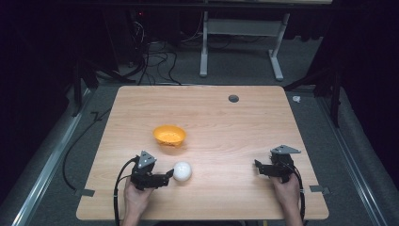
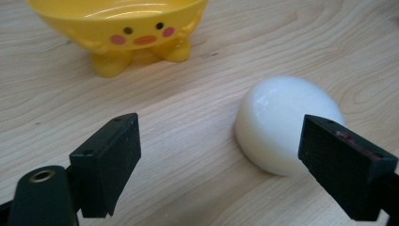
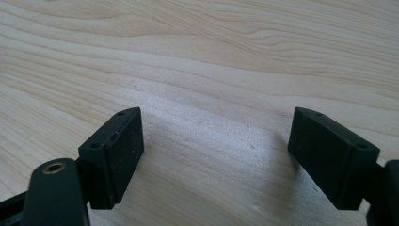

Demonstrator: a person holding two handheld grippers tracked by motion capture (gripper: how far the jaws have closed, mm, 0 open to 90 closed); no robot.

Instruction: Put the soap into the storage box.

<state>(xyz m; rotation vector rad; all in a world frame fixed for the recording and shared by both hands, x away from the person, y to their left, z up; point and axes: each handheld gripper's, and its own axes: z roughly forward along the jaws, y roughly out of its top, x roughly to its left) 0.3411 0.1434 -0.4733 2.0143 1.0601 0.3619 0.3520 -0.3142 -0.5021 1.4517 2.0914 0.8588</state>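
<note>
On the worktop point(image 1: 226, 122), the yellow bowl point(image 1: 169, 135) stands beyond the white ball point(image 1: 182, 171). The left hand-held gripper point(image 1: 168, 175), jaws apart, nearly touches it. The ball looks smooth, probably light and slippery; grip across its widest middle.

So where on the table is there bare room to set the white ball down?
Bare wood lies between the white ball and the right gripper, and across the far half of the table beyond the yellow bowl. It is crowded near the left gripper, whose open jaws sit right beside the ball, with the bowl just beyond.
</note>
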